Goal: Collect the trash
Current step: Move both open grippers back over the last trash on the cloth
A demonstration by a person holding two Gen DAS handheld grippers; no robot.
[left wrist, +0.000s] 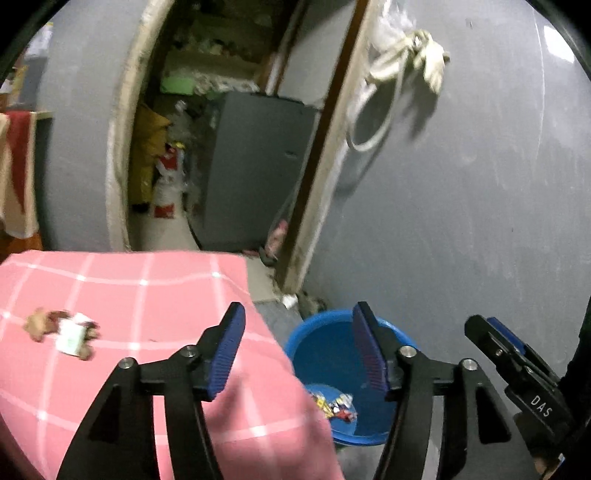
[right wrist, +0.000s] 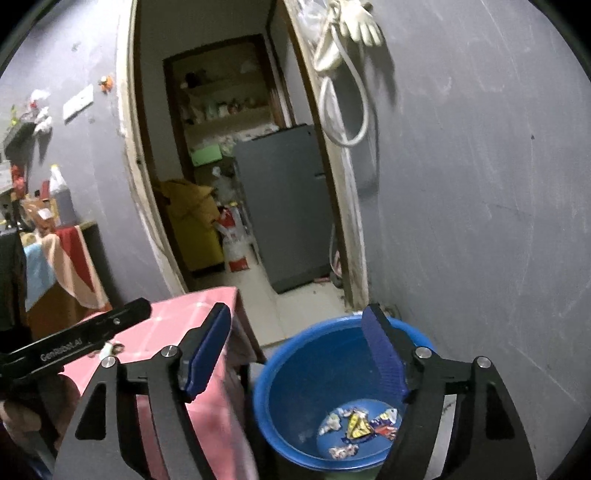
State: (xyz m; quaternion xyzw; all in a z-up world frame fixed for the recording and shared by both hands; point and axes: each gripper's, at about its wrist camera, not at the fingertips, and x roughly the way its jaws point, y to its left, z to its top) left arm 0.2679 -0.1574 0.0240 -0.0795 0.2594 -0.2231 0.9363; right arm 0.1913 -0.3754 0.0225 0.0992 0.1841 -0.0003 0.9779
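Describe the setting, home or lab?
Likely a lived-in home, not a lab: a doorway opens onto a fridge and cluttered pantry shelves, a pink checked cloth covers the table, and a blue plastic tub on the floor holds wrappers.

— Lower left of the frame?
— Tablecloth (left wrist: 140, 295): pink, white grid lines. Scraps (left wrist: 62, 332) on it: tan, brown, white.
— Lower centre?
— Bucket (right wrist: 280, 373): blue. Wrappers (right wrist: 364, 424) inside: yellow, red, blue, silver.
— Foreground?
— Left gripper (left wrist: 297, 354), right gripper (right wrist: 301, 358): black arms, dark blue ribbed pads.
— Background?
— Wall (right wrist: 480, 184): grey. Fridge (right wrist: 288, 199): grey. Glove (right wrist: 364, 22), upper right: cream.
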